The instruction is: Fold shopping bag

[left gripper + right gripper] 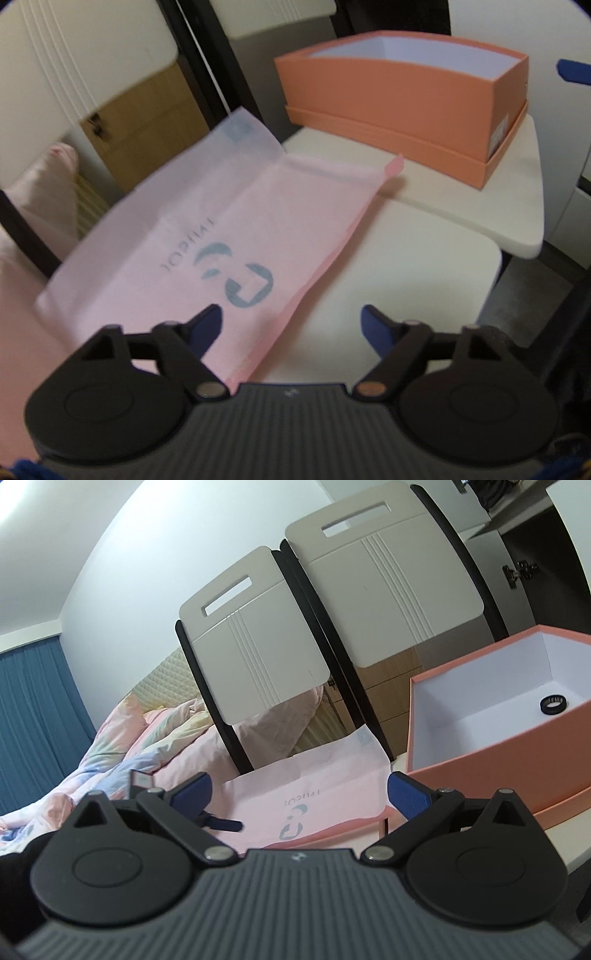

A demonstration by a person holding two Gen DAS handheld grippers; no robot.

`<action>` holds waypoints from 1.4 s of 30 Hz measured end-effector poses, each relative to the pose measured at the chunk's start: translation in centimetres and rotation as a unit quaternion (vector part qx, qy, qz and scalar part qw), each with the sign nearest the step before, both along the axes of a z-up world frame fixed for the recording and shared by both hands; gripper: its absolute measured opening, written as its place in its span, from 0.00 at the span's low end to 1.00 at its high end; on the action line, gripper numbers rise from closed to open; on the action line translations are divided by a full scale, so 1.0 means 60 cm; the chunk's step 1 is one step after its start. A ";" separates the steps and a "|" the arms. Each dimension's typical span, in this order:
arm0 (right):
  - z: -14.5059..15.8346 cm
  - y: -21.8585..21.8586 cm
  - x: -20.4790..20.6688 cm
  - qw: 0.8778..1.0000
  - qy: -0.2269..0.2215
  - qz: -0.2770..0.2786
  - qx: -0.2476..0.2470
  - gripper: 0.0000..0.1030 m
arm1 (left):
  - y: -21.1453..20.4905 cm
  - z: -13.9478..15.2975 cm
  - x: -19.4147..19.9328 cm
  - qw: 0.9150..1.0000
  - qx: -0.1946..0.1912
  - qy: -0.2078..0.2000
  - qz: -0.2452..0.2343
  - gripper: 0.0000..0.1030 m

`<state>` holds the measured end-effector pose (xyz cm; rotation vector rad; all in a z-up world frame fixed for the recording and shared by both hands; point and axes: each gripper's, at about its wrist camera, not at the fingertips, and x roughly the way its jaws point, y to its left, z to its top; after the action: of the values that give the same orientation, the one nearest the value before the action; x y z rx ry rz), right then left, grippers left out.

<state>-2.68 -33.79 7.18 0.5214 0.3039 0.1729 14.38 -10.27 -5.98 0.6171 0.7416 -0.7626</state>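
The left gripper [293, 325] hovers low with its blue fingers spread wide, gripping nothing. The pink shopping bag [229, 236] lies flat on the white table [424, 266], running ahead from under the left finger, its printed logo just beyond that fingertip. The right finger is over bare table. An orange box [399, 110] stands well ahead, to the right.

The right gripper [297, 794] is held level, tilted slightly upward, fingers also wide apart and empty. The bag [325, 794] lies between and ahead of them; the box [509, 738] sits just beyond the right finger, a small black ring [553, 704] inside.
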 end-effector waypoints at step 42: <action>-0.120 0.164 0.168 0.949 0.089 0.181 -0.242 0.52 | 0.046 0.014 -0.045 0.984 -0.047 0.169 -0.003 0.08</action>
<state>7.38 -23.97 -0.03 -0.0126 0.6000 0.3955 11.70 -7.49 -5.13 0.4082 1.0096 -0.9142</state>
